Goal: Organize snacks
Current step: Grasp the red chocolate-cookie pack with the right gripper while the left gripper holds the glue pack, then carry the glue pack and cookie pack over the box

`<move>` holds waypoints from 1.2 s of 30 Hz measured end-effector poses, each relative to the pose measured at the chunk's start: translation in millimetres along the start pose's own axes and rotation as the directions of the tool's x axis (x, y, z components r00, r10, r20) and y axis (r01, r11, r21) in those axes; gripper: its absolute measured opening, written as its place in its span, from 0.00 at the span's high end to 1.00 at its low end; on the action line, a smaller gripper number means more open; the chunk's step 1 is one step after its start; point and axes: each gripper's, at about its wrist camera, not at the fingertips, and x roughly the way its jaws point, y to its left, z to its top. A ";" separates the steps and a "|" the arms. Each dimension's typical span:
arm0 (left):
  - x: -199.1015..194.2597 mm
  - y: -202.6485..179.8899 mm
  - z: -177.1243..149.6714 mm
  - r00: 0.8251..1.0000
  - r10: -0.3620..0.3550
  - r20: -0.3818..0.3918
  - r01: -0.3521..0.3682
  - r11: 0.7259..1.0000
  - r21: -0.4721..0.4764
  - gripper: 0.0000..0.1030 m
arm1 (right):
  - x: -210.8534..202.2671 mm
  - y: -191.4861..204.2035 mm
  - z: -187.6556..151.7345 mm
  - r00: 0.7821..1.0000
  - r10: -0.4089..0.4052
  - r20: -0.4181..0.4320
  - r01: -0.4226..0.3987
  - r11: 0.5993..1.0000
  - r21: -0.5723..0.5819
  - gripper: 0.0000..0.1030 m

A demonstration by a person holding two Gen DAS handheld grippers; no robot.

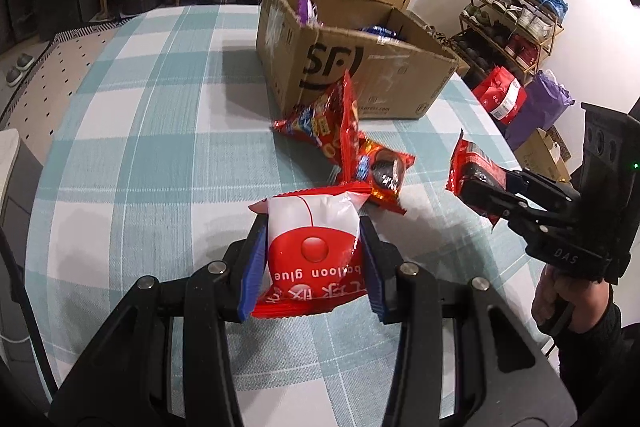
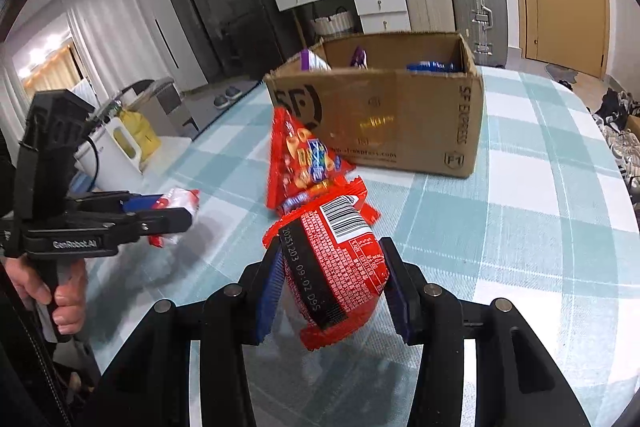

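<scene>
My left gripper (image 1: 312,227) is shut on a red and white "balloon glue" snack packet (image 1: 310,247), held just above the checked tablecloth; the same packet (image 2: 178,205) shows at the left of the right wrist view. My right gripper (image 2: 332,259) is shut on a red snack packet (image 2: 336,259) with a barcode and black stripe, also seen at the right of the left wrist view as the red packet (image 1: 466,163). Between them two red snack packets lie on the table: an upright one (image 1: 324,119) (image 2: 300,155) and a flatter cookie packet (image 1: 380,171).
An open cardboard box (image 1: 360,67) (image 2: 400,115) stands on the table behind the packets, with purple and blue snacks inside. The table edge curves off at the right near a shoe rack (image 1: 512,23). A person's hand (image 2: 60,291) grips the left handle.
</scene>
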 end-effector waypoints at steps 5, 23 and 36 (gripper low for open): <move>-9.6 -4.0 11.5 1.000 -0.012 0.024 0.012 1.000 0.001 0.62 | -12.3 3.2 14.1 0.999 0.009 0.040 -0.009 1.000 0.009 0.55; -26.7 -43.1 87.3 0.995 -0.058 0.083 0.046 0.988 0.145 0.62 | -35.1 1.1 80.7 0.989 0.024 0.147 -0.028 0.999 0.029 0.55; -9.3 -41.1 168.3 0.993 -0.028 0.112 0.011 0.988 0.154 0.61 | -26.2 2.4 144.8 0.983 0.022 0.182 -0.019 1.000 -0.016 0.55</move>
